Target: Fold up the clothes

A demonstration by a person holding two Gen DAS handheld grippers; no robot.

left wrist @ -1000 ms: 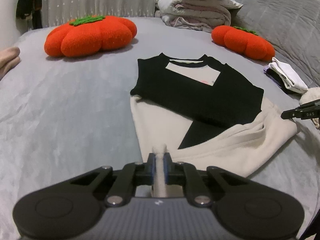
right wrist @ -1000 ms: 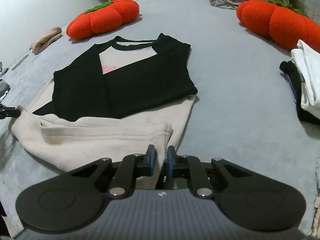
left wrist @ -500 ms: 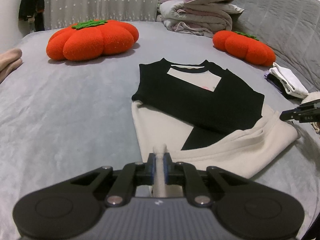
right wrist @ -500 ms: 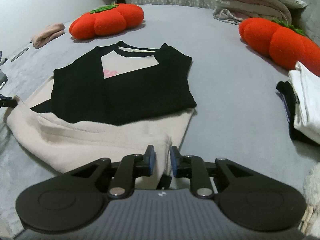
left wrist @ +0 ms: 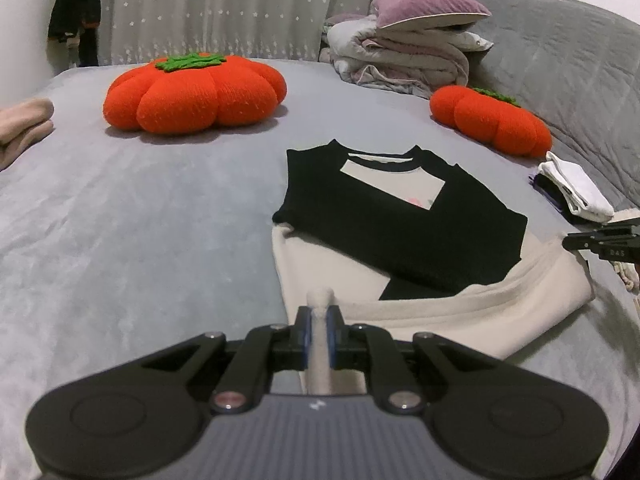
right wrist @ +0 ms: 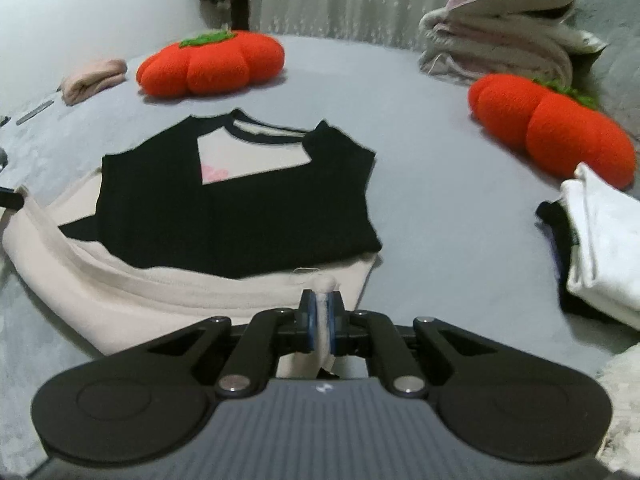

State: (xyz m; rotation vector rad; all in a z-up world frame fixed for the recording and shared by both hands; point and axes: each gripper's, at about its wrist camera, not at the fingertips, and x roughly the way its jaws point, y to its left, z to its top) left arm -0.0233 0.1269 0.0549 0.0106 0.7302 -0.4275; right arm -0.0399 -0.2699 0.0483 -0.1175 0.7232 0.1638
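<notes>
A cream shirt with black sleeves (left wrist: 404, 224) (right wrist: 240, 208) lies on the grey bed, sleeves folded across its chest and its cream hem doubled up toward me. My left gripper (left wrist: 319, 320) is shut on the hem's left corner, a pinch of cream cloth standing up between its pads. The right gripper (right wrist: 320, 316) is shut on the hem's right corner, cloth bunched between its blue pads. In the left wrist view the right gripper's black tip (left wrist: 600, 240) shows at the shirt's far edge.
Two orange pumpkin cushions (left wrist: 192, 92) (left wrist: 492, 124) sit beyond the shirt. Folded bedding with a purple pillow (left wrist: 404, 52) is stacked at the back. A pile of folded white and dark clothes (right wrist: 596, 240) lies to the right, a pink roll of cloth (right wrist: 94, 80) at the far left.
The right gripper's jaws stood apart around the hem corner and have now closed on it. Both views have tilted up a little. The left gripper kept its grip.
</notes>
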